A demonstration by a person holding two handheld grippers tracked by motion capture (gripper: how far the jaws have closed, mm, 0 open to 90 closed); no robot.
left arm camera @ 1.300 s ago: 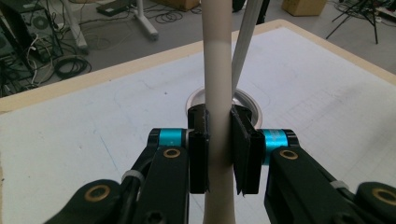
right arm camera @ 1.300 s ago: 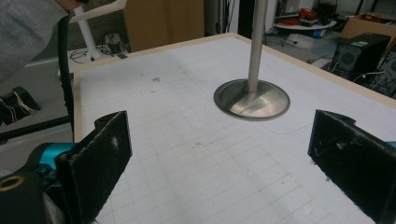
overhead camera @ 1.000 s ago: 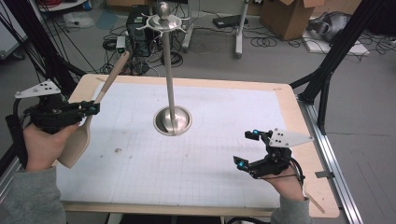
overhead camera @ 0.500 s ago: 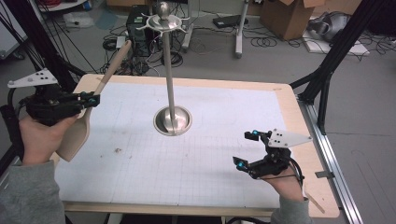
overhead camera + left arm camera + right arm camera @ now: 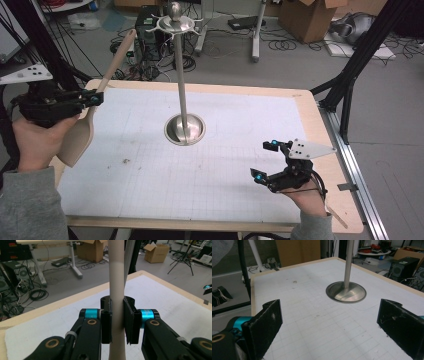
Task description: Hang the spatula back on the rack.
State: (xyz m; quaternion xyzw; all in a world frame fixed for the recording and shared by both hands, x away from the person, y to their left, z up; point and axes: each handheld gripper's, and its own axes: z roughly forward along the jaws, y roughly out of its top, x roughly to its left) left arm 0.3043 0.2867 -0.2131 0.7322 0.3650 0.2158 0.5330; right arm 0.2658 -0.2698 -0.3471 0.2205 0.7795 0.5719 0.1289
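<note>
A pale wooden spatula (image 5: 80, 135) hangs above the table's left edge, blade down and handle slanting up and away. My left gripper (image 5: 94, 99) is shut on its handle (image 5: 117, 290), with the pads pressed on both sides of it. A metal stand (image 5: 185, 129) with a round base, a tall pole and a hooked top rises from the middle of the white gridded mat (image 5: 225, 165). My right gripper (image 5: 265, 160) rests low near the front right of the mat. It is open, with nothing between its fingertips (image 5: 265, 325), and it faces the stand's base (image 5: 346, 292).
Black frame posts (image 5: 360, 60) stand at the table's right and left corners. Cables, a computer case (image 5: 147, 30) and cardboard boxes (image 5: 310, 20) lie on the floor beyond the far edge. A wooden rim (image 5: 320, 130) borders the mat.
My left hand has lifted the spatula higher, its blade now farther off the table. The right gripper has stayed where it was.
</note>
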